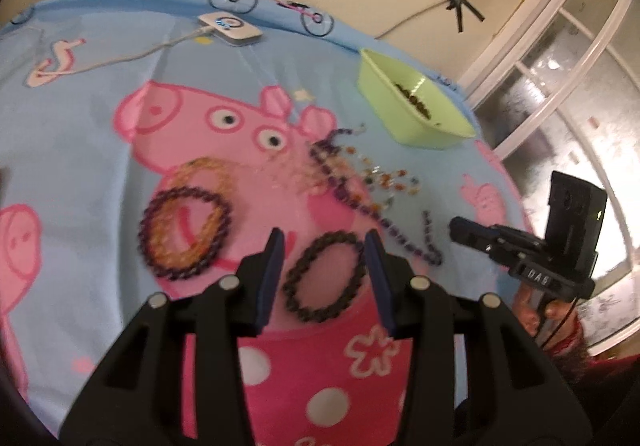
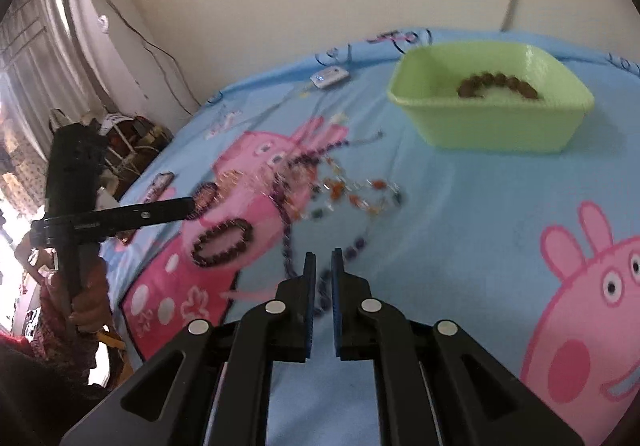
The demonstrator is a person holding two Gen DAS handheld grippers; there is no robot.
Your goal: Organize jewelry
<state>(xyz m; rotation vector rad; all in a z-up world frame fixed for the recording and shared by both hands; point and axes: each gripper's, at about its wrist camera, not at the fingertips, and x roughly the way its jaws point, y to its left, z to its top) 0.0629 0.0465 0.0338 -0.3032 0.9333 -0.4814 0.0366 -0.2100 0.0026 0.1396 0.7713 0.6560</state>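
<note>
A dark beaded bracelet lies flat on the cartoon bed sheet. My left gripper hovers above it, open, with the ring showing between the fingers but untouched. To its left a purple bracelet overlaps an orange one. A purple bead necklace and a multicoloured bead strand lie tangled further back. My right gripper is shut and empty, over the necklace's near end. A green bin holds a brown bead bracelet.
A white device with a cable rests near the bed's far edge by the wall. A small dark flat object lies at the bed's left edge. Clutter fills the floor beyond it. A hand holds the left gripper's handle.
</note>
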